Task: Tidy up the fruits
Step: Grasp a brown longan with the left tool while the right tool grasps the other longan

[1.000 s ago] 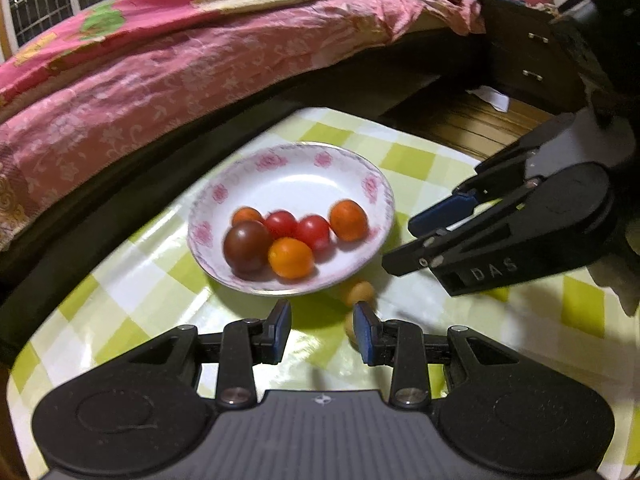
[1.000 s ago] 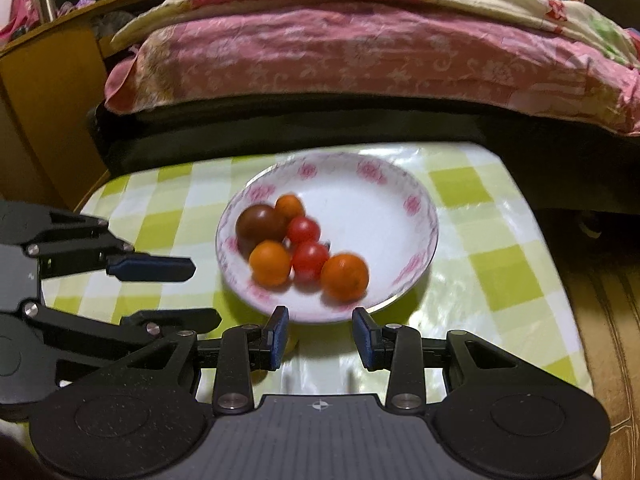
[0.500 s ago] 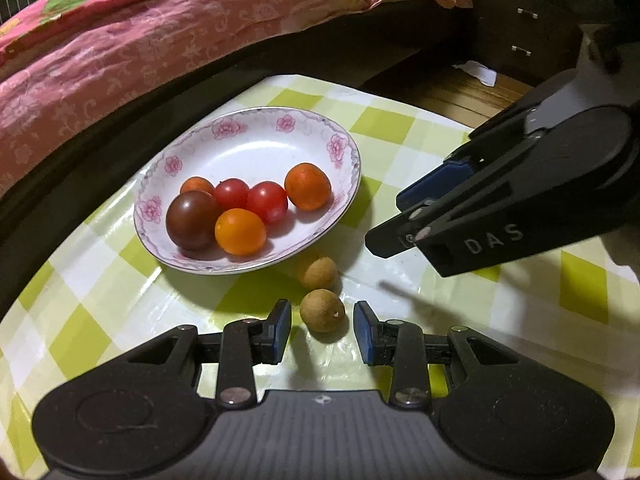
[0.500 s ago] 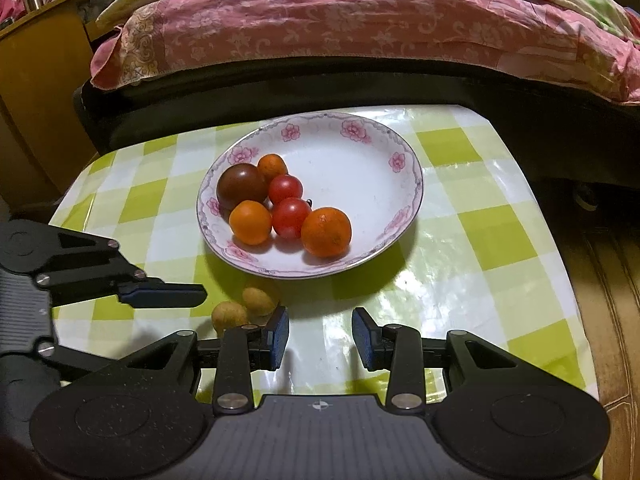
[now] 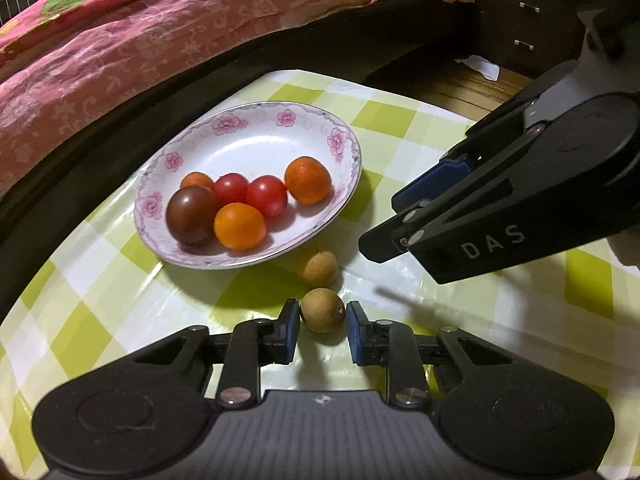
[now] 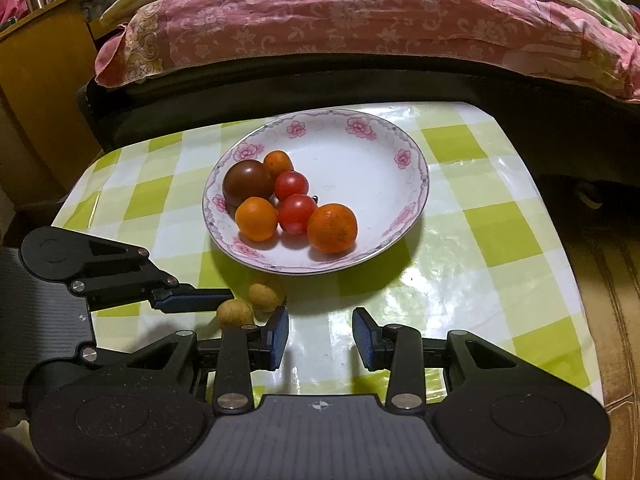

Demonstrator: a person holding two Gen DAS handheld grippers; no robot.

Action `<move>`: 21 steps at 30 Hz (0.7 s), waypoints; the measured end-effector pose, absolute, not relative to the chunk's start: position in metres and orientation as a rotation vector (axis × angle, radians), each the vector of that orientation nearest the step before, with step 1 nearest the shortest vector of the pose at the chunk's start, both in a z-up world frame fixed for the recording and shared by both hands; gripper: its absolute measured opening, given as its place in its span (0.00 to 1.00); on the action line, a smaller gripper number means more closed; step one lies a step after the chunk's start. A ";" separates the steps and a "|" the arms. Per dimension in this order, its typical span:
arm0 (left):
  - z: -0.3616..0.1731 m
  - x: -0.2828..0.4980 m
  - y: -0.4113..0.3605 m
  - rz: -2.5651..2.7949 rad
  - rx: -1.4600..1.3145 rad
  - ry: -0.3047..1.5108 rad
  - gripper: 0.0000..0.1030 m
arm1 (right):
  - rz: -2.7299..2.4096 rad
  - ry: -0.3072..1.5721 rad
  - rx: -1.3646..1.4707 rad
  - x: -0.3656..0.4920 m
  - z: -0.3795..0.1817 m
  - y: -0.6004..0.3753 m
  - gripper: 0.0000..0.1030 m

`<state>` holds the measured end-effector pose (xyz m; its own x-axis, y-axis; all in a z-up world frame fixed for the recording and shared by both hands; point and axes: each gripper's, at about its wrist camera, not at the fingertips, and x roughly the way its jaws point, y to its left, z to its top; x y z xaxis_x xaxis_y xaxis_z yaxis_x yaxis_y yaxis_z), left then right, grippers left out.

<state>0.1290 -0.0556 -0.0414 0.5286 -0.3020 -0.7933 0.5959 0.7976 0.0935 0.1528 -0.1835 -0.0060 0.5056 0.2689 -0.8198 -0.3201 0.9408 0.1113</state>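
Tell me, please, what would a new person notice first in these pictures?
First, the white flowered plate in the middle of the green-checked table, holding red, orange and dark tomatoes in a cluster on its near side. Next, two small brown fruits lying on the cloth just in front of the plate; the left gripper has the nearer one between its blue pads, closing on it. A pink bedspread fills the background.

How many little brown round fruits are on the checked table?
2. One small brown round fruit sits between the left gripper's fingers; the other lies beside the flowered white plate's rim. More may be hidden.
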 end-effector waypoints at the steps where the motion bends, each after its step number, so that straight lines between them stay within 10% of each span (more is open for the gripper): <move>1: -0.040 0.128 -0.053 -0.548 0.378 0.859 0.32 | 0.359 0.982 -0.055 0.153 -0.007 -0.182 0.32; 21: -0.037 0.124 -0.031 -0.521 0.352 0.860 0.32 | 0.403 0.983 -0.079 0.171 -0.027 -0.140 0.32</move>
<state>0.1244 -0.0313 -0.0374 0.5409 -0.2904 -0.7893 0.5652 0.8205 0.0855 0.1711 -0.1399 -0.0269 0.4868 0.2957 -0.8220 -0.3661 0.9234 0.1154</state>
